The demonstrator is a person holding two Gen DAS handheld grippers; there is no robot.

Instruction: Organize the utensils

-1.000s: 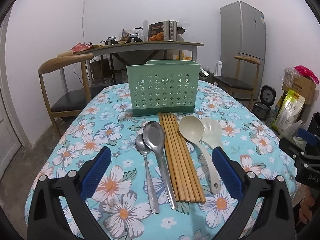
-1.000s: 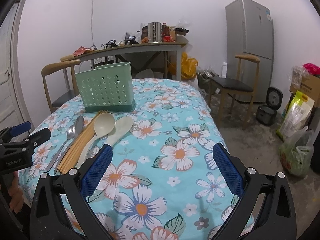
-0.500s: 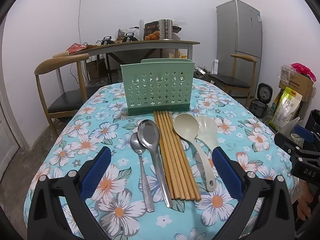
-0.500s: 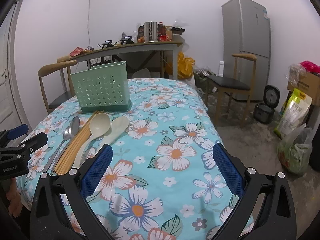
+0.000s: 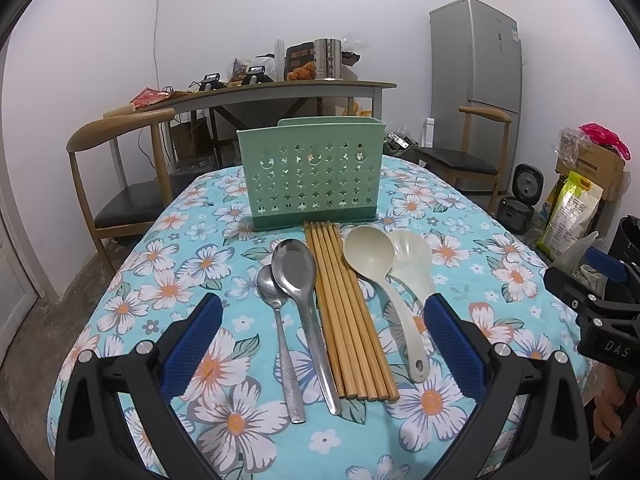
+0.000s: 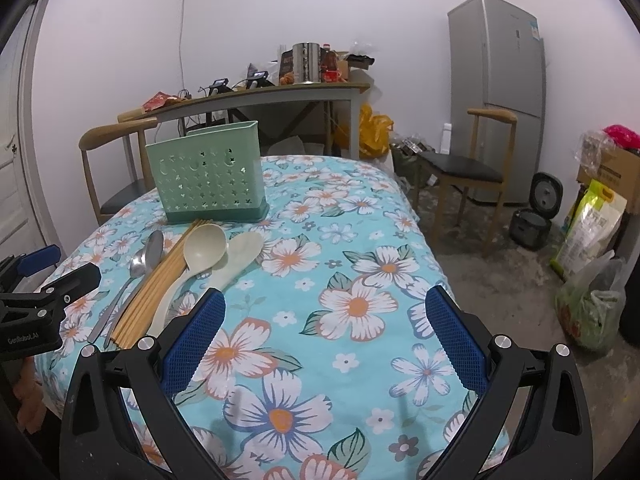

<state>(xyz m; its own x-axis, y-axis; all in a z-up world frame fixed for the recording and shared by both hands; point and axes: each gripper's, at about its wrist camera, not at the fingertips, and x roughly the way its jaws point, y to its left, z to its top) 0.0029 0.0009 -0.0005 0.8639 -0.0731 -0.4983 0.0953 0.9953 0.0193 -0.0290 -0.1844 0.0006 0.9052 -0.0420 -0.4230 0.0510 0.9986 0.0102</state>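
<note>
A green perforated utensil holder (image 5: pixel 312 176) stands upright on the floral tablecloth, also in the right wrist view (image 6: pixel 208 176). In front of it lie a small steel spoon (image 5: pixel 276 320), a large steel spoon (image 5: pixel 304 304), a bundle of wooden chopsticks (image 5: pixel 344 312), a beige ladle (image 5: pixel 380 280) and a white rice paddle (image 5: pixel 412 256). My left gripper (image 5: pixel 320 316) is open and empty, above the near ends of the utensils. My right gripper (image 6: pixel 324 316) is open and empty over bare cloth, right of the ladle (image 6: pixel 200 252) and chopsticks (image 6: pixel 156 288).
The table (image 6: pixel 360 240) is round-edged with drops on all sides. Wooden chairs stand at the far left (image 5: pixel 116 168) and right (image 5: pixel 472 160). A cluttered desk (image 5: pixel 280 88), a fridge (image 5: pixel 476 80) and bags on the floor (image 6: pixel 592 224) lie beyond.
The left gripper has drawn back and risen slightly, so the utensils sit further up between its fingers. The right gripper has shifted a little. Both stay open.
</note>
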